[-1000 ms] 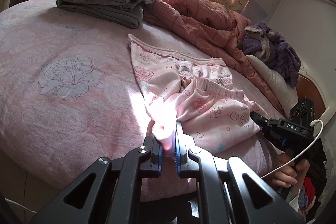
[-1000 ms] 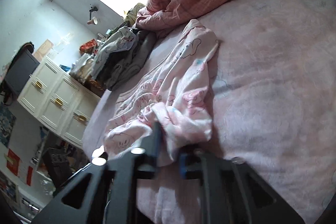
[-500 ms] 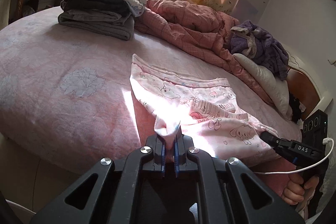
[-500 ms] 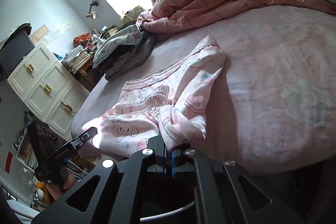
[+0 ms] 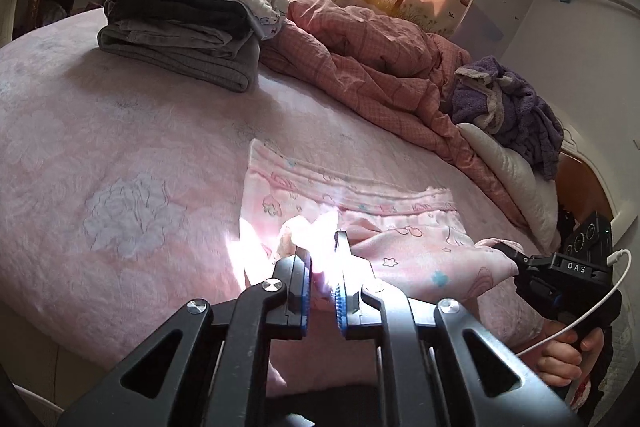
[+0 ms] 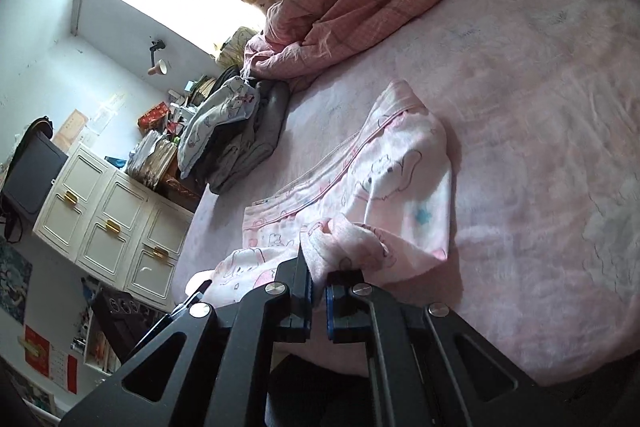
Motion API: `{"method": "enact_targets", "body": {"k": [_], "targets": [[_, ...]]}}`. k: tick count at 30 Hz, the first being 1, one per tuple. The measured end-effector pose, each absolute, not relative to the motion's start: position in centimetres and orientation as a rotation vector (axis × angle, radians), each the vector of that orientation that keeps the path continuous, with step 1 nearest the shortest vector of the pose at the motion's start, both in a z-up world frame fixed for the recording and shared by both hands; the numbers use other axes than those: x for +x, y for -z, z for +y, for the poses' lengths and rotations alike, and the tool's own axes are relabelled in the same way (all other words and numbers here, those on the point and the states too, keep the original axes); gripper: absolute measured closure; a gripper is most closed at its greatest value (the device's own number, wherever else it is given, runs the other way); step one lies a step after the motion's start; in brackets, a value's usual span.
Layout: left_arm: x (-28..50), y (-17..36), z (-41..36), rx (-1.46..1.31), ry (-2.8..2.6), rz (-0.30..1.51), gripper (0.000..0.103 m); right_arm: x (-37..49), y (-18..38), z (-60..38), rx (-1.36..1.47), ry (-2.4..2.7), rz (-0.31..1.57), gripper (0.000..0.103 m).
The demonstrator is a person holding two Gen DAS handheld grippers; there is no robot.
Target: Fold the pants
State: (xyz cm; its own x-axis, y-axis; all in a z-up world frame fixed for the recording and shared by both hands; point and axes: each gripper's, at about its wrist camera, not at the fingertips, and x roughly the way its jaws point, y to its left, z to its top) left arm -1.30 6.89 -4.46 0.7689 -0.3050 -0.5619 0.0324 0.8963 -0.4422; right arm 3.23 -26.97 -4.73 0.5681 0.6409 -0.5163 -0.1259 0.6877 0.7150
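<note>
Pants, pink with cartoon prints, lie partly doubled at the near edge of the bed. The left gripper has cloth between its jaws, which are opening; the right gripper is pinched tight on another bunch of fabric. If the left lets go early, that side may sag and skew the fold. At eleven o'clock sits a stack of folded clothes; no containers show.

Left gripper, jaws opening, pink pants cloth between them; right gripper clamps the pants' other corner on the bed.
</note>
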Motion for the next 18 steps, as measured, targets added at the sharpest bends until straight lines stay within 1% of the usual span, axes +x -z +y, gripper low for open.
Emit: {"method": "enact_targets", "body": {"k": [7,15,18], "targets": [[3.8,5.3,7.3,-0.403,0.137,0.717,0.091,8.8,5.0,-25.4,0.596,-0.458,0.867,0.101],[6.9,6.3,7.6,-0.375,0.062,0.722,0.091,12.8,5.9,-24.2,0.564,-0.435,0.89,0.101],[7.3,6.2,7.8,-0.356,0.016,0.7,0.091,14.0,6.7,-24.1,0.57,-0.419,0.908,0.094]]}}
